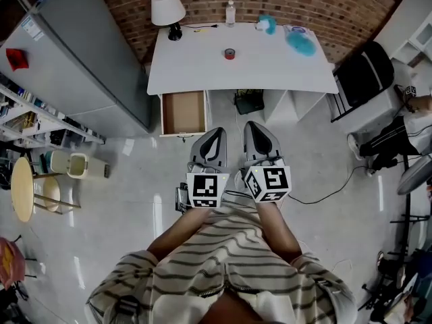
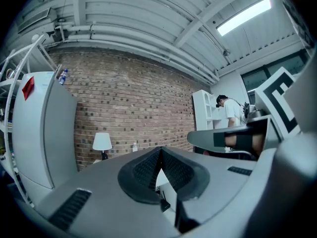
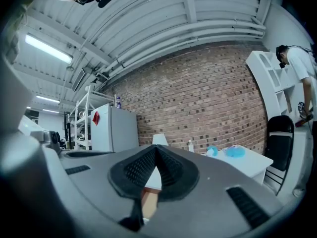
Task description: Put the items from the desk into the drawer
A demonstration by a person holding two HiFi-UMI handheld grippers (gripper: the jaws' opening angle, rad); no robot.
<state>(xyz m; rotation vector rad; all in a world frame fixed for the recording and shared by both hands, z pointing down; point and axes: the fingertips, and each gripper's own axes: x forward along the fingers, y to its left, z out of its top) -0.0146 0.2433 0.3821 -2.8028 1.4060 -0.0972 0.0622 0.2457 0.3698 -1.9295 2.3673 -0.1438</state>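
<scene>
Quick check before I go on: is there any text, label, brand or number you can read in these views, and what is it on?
No words or numbers can be read.
Left cube, right cube: black-and-white square markers only, no letters.
Bottle on the desk: label too small to read.
Red sticker on the fridge: any print is too blurred to read.

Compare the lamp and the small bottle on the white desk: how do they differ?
The lamp is bigger, with a wide white shade on a dark base; the bottle is slim and pale. The lamp stands at the desk's back left corner, the bottle near the back middle. Both stand upright.
</scene>
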